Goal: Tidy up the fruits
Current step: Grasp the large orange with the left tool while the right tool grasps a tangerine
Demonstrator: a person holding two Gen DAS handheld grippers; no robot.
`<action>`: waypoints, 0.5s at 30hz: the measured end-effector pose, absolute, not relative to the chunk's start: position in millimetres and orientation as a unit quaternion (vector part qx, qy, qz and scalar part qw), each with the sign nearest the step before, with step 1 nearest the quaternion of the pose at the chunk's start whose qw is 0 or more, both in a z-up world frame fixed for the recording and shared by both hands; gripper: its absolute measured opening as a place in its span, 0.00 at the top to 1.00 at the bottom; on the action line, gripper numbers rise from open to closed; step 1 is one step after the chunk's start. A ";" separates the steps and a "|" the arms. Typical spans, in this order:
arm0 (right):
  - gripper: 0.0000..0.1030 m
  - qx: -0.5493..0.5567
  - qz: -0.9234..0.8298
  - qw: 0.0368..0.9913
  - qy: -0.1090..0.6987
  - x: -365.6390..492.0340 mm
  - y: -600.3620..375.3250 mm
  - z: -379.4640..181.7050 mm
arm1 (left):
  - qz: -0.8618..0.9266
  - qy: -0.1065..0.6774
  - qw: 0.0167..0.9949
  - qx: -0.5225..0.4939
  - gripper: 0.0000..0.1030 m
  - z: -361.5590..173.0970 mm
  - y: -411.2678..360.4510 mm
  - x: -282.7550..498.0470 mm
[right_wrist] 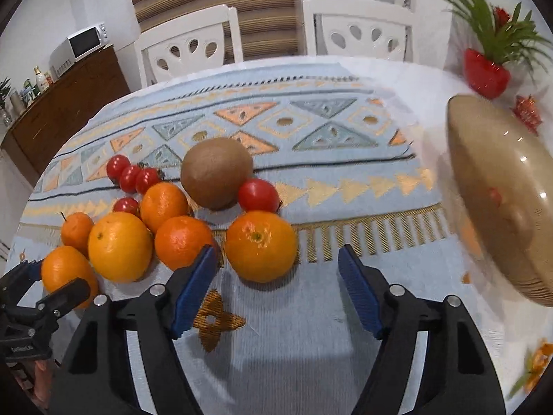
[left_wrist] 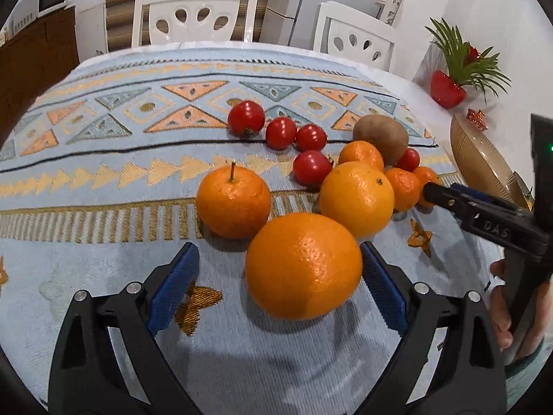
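Right now both claws are wide open and hold nothing. Left gripper [left_wrist: 280, 287] straddles the big orange [left_wrist: 303, 265], right pad about touching its side, left pad well clear. Right gripper [right_wrist: 278, 276] sits just short of a mandarin [right_wrist: 261, 245], which lies nearer the left finger than the middle of the gap. To do this well: centre each fruit between the pads, push forward until the pads pass the widest part, close slowly, since round fruit will roll out of an off-centre squeeze. Fruit is clustered mid-cloth [left_wrist: 103, 159]: oranges and mandarins in front, cherry tomatoes [left_wrist: 280, 132] and a kiwi [right_wrist: 216, 173] behind, several touching. Orange skin is glossy and pebbled. Tan bowl [right_wrist: 497, 200] at far right looks like the drop target; it appears tilted, and I can't tell what supports it.
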State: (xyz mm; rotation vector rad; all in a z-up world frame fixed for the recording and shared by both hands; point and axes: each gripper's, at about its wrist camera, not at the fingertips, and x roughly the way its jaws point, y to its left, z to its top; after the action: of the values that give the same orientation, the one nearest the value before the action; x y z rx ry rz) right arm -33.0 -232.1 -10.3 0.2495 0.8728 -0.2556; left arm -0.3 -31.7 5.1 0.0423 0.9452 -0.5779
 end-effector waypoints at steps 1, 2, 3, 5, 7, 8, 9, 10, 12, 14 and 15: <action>0.33 0.123 -0.123 0.888 0.425 -31.7 -233.5 -13.6 | -0.275 0.451 0.849 0.017 0.10 3.6 -31.6 0.8; 0.34 0.125 -0.124 0.887 0.426 -30.9 -234.7 -14.3 | -0.275 0.452 0.848 0.015 0.11 2.6 -31.2 2.0; 0.34 0.125 -0.123 0.889 0.423 -30.1 -235.4 -13.3 | -0.274 0.452 0.848 0.014 0.11 2.1 -31.1 2.4; 0.34 0.119 -0.126 0.890 0.423 -28.0 -233.3 -13.7 | -0.269 0.450 0.851 0.020 0.13 1.7 -33.1 1.5; 0.39 0.108 -0.128 0.887 0.429 -24.5 -229.5 -15.8 | -0.267 0.445 0.854 0.032 0.17 1.8 -36.3 -1.0; 0.48 0.102 -0.125 0.888 0.430 -23.3 -226.5 -16.3 | -0.268 0.442 0.855 0.035 0.21 2.5 -37.0 -2.3; 0.58 0.094 -0.121 0.890 0.429 -22.6 -222.9 -15.7 | -0.270 0.440 0.855 0.039 0.26 2.7 -38.5 -3.4; 0.58 0.084 -0.124 0.891 0.429 -22.1 -219.6 -15.7 | -0.273 0.437 0.856 0.047 0.29 2.9 -41.1 -5.5; 0.58 0.063 -0.137 0.891 0.429 -21.3 -212.6 -15.8 | -0.280 0.430 0.857 0.055 0.43 4.1 -43.9 -8.4; 0.59 0.056 -0.138 0.892 0.427 -21.7 -210.5 -15.4 | -0.276 0.420 0.861 0.073 0.43 5.1 -48.1 -13.0; 0.59 0.059 -0.139 0.892 0.426 -22.3 -211.7 -15.3 | -0.273 0.417 0.863 0.080 0.44 5.4 -49.8 -14.6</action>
State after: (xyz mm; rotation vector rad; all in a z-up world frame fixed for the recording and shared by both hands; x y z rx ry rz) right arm -22.3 -211.7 -15.3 0.1228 0.8847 -0.2875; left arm -14.6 -49.8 5.4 0.1680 0.8738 -0.5732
